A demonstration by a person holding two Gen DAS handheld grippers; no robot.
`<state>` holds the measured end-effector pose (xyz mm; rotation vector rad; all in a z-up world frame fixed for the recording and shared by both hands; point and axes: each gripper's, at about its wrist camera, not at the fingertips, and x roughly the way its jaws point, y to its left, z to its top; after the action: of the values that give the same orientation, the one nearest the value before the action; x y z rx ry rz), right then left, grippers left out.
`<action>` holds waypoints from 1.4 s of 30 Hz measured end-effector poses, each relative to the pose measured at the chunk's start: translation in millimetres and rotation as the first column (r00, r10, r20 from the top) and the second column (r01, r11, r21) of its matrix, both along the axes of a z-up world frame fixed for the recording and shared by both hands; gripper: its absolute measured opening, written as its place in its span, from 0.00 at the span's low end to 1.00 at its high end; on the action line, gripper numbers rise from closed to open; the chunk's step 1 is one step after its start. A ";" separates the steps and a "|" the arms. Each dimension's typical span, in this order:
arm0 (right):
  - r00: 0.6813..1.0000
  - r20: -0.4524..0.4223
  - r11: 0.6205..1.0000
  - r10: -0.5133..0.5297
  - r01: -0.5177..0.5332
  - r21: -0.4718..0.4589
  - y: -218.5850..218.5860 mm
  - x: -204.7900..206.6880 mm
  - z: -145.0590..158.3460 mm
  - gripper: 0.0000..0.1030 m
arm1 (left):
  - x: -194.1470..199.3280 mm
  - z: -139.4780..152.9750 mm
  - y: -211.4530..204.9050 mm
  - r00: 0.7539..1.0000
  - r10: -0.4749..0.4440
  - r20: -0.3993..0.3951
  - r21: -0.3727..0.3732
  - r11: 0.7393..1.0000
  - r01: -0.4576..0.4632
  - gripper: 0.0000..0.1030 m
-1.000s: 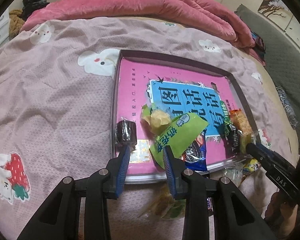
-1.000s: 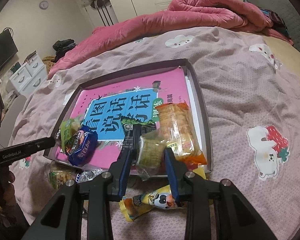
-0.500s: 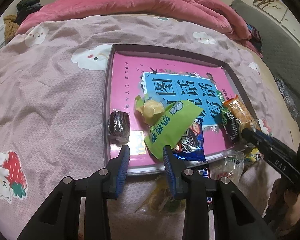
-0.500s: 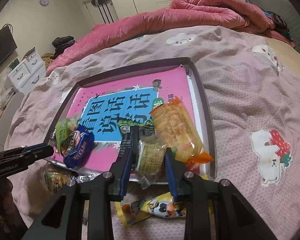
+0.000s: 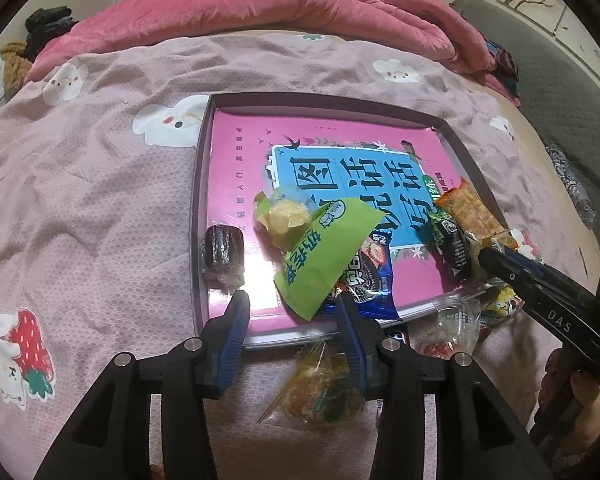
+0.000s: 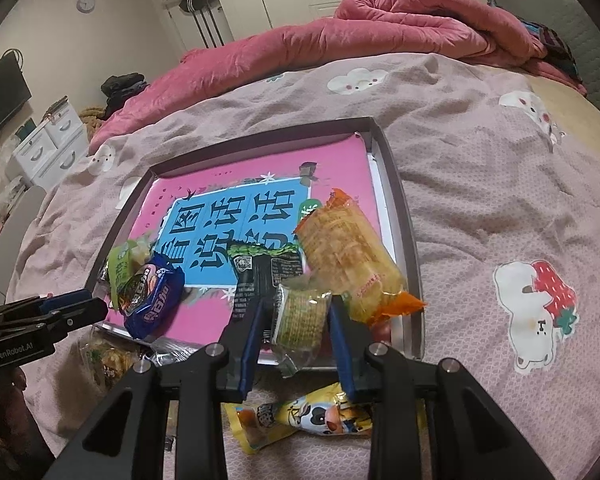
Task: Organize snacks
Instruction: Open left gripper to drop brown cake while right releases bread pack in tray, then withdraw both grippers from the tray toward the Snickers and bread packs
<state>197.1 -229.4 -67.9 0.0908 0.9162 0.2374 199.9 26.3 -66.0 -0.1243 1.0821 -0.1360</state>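
Note:
A dark-rimmed tray [image 5: 199,216] holding a pink book lies on the bed. In it are a brown roll [image 5: 222,248], a yellow pastry packet [image 5: 284,220], a green packet [image 5: 324,252] on a blue cookie pack [image 5: 366,280], a black packet [image 5: 452,244] and an orange cracker pack [image 6: 348,256]. My left gripper [image 5: 294,310] hovers at the tray's near rim, its jaws opening; the green packet's tip shows in the gap, untouched by the pads. My right gripper [image 6: 298,320] is shut on a clear-wrapped biscuit pack [image 6: 304,312] over the tray's near right corner.
Loose snacks lie on the quilt in front of the tray: a clear packet [image 5: 320,388], a yellow cartoon packet [image 6: 300,416] and more wrappers [image 5: 456,320]. A rolled pink duvet [image 5: 300,8] lies beyond the tray. White drawers [image 6: 48,144] stand at the left.
My left gripper has drawn back a little from the brown roll and its jaws have widened. The right gripper has kept still with the biscuit pack in it.

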 end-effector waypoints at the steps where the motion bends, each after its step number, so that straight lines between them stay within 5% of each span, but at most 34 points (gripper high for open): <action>1: 1.000 0.001 1.000 -0.001 0.001 0.000 -0.5 -0.5 0.2 0.32 | -0.2 0.1 0.2 1.000 0.001 0.001 -0.001 1.000 -0.001 0.46; 27: 0.999 0.035 1.000 -0.005 0.006 -0.016 -1.3 -12.9 14.0 0.36 | -13.3 10.4 -0.2 1.000 0.018 0.021 0.018 1.000 -0.018 0.60; 31: 0.999 0.040 1.000 -0.008 0.009 -0.011 -3.2 -15.0 16.7 0.45 | -15.9 14.3 0.1 0.999 0.021 0.028 0.018 1.000 -0.022 0.63; 42: 0.999 0.048 1.000 -0.004 0.005 -0.004 -3.8 -22.2 23.1 0.49 | -24.8 20.5 3.9 0.999 0.033 0.036 0.017 0.999 -0.033 0.65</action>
<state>174.9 -233.3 -44.8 0.0833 0.8688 0.2327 175.1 30.2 -45.6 -0.1233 1.0448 -0.0986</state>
